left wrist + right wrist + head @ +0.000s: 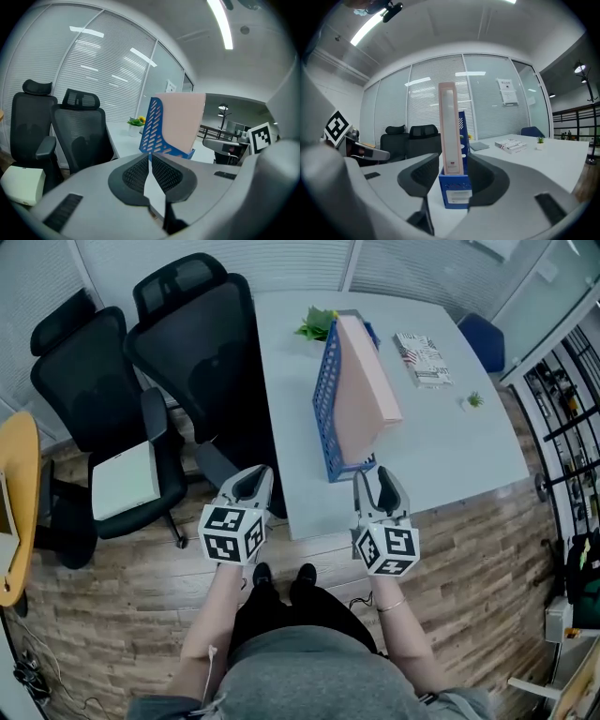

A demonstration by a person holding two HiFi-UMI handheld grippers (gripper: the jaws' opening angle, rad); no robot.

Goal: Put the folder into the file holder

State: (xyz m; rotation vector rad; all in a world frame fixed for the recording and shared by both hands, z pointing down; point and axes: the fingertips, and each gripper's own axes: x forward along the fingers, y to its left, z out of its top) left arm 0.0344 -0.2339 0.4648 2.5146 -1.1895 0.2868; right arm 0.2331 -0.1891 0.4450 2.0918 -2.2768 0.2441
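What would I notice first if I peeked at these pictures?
A tall pink folder stands in a blue file holder on the pale table. Two black office chairs stand at the table's left side in the head view.

I see an office here: two black mesh office chairs [192,343] stand beside a long white table [450,446] that carries a blue file holder [326,404]. Glass partitions [164,75] with slatted blinds [103,70] enclose the room under a strip light [220,23].
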